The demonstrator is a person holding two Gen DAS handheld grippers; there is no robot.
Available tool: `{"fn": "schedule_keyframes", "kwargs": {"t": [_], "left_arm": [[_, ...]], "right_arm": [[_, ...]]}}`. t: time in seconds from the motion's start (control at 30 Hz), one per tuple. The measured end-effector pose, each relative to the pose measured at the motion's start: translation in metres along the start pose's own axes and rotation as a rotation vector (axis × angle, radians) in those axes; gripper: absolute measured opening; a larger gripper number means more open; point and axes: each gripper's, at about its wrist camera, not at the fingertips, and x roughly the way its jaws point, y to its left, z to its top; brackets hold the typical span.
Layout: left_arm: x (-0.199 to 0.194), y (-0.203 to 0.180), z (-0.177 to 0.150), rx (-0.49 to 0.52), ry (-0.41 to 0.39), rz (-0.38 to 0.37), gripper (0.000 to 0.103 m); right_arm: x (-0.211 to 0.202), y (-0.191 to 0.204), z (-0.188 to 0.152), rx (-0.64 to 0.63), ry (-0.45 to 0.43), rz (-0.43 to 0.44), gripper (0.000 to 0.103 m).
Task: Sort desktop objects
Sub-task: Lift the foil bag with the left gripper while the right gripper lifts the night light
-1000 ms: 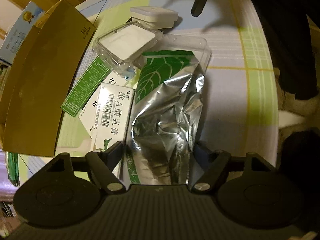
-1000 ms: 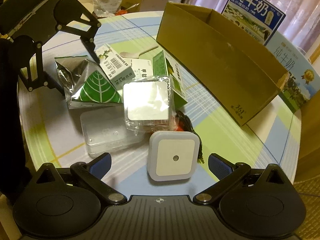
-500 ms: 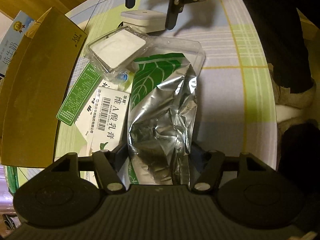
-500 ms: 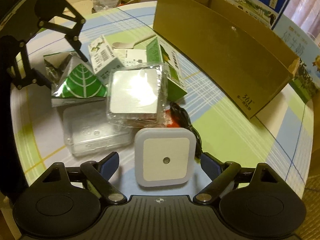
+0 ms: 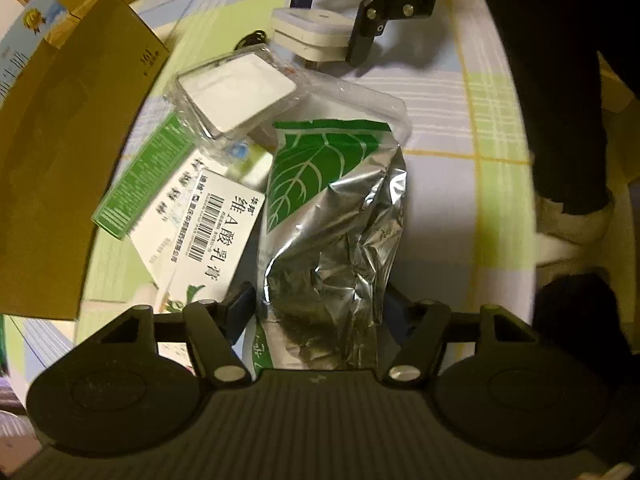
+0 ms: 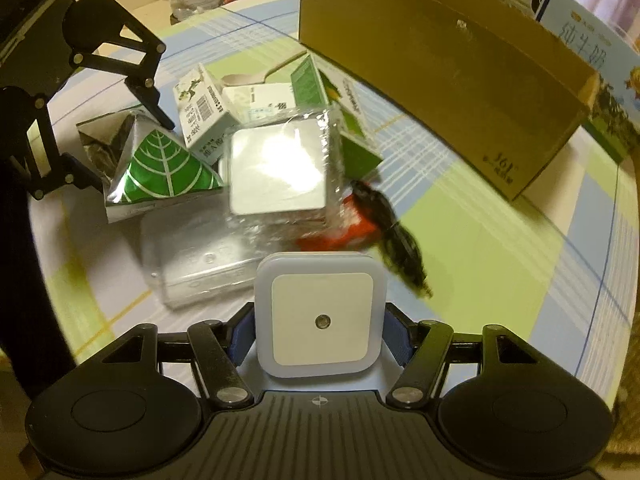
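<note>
A silver foil bag with a green leaf print lies on the table, and my left gripper is shut on its near end. In the right wrist view the same bag sits between the left gripper's fingers. My right gripper is shut on a white square night light. From the left wrist view that night light looks tilted up off the table. A plastic-wrapped white square package rests on a clear plastic box.
A white medicine carton and a green carton lie beside the bag. An open cardboard box stands behind the pile, with milk cartons past it. A black cable lies on something red. A person's socked foot is beyond the table edge.
My left gripper's fingers have closed in on the foil bag. My right gripper has moved forward around the night light and shut on it, tipping it up.
</note>
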Motion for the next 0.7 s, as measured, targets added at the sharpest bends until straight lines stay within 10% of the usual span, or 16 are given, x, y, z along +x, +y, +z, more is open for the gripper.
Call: {"fn": "schedule_keyframes", "kwargs": {"t": [0.7], "left_arm": [[0.015, 0.022, 0.007, -0.086, 0.005, -0.124, 0.066]], "right_arm": [[0.007, 0.005, -0.012, 0.002, 0.021, 0.007, 0.065]]}}
